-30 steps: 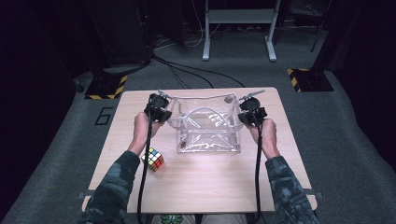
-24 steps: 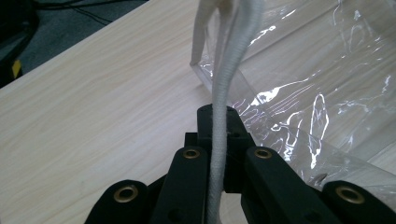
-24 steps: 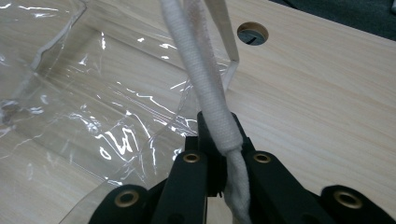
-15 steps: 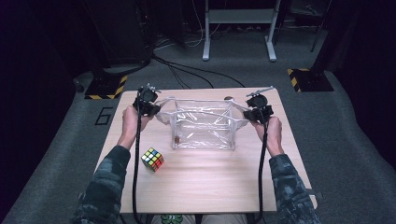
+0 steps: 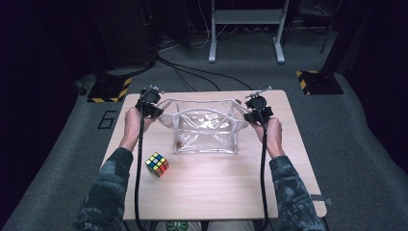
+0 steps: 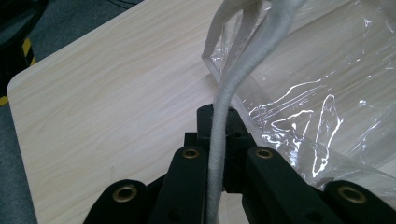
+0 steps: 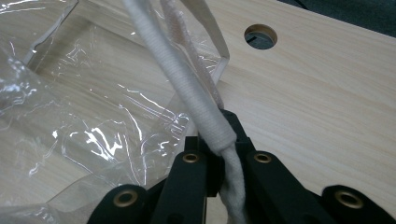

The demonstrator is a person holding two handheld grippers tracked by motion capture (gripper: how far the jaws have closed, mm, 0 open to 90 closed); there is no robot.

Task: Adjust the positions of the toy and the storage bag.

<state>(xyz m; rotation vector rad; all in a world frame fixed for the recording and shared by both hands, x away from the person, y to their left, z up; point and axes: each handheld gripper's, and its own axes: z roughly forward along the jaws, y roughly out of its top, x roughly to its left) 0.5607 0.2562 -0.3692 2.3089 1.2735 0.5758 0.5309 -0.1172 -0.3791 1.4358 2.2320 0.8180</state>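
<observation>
A clear, soft plastic bag with white rope handles is held stretched open between the two sets of jaws, above the middle of the pale wooden bench. Its open mouth faces up; whether anything lies inside cannot be told through the glare on the film. The left gripper is clamped with its jaws together on one white rope handle, which runs up and away from between the jaws to the bag's corner just beyond them. The right gripper is likewise clamped on the other white rope handle, the bag's wall lying just to the side of its jaws. Outside each pair of jaws a strip of bare bench is left up to the bench edge. A round hole in the bench is seen beyond the right jaws. A multicoloured puzzle cube sits well behind the left jaws, near the left forearm.
</observation>
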